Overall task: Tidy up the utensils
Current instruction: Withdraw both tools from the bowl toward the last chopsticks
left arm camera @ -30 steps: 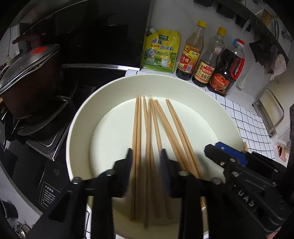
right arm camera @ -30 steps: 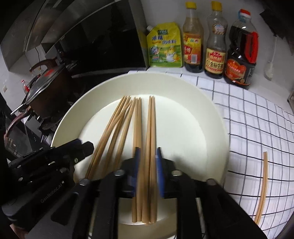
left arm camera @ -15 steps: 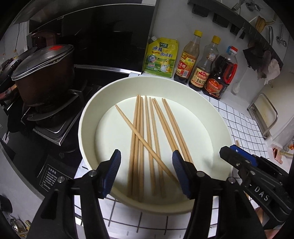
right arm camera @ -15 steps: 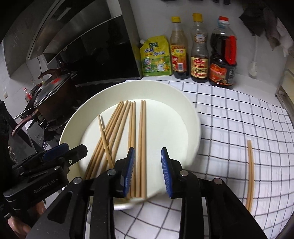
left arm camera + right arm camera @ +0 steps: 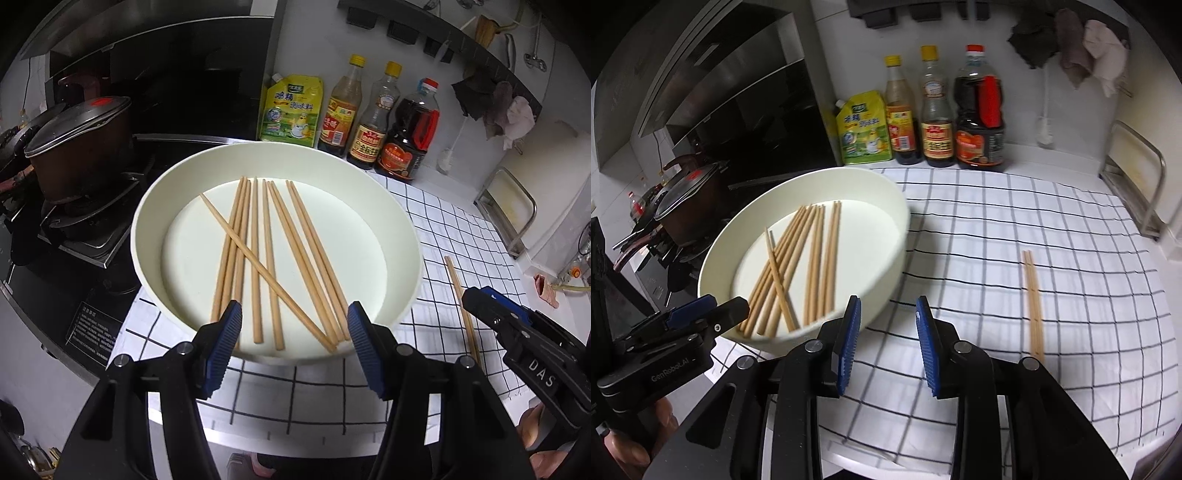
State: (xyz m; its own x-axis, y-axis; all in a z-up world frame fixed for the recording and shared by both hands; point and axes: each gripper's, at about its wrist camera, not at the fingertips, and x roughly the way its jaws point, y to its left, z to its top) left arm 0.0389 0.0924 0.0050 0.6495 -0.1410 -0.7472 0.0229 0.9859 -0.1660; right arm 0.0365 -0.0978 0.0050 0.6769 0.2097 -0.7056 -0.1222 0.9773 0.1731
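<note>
Your left claw [image 5: 294,343] has just been opening and stands spread and empty at the near rim of the round cream bowl [image 5: 155,206], where the wooden chopsticks [image 5: 258,258] lie, one slanting across the others. Your right claw [image 5: 888,345], jaws also just parting with nothing between them, hangs over the black-and-white checked cloth [image 5: 997,229]; two more wooden chopsticks [image 5: 1034,299] lie there, well apart from the bowl.

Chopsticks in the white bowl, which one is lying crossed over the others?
The single chopstick running diagonally across the bundle in the white bowl; the others lie roughly parallel.

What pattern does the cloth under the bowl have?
The cloth is white with a black grid of lines, clearest in the right wrist view.
</note>
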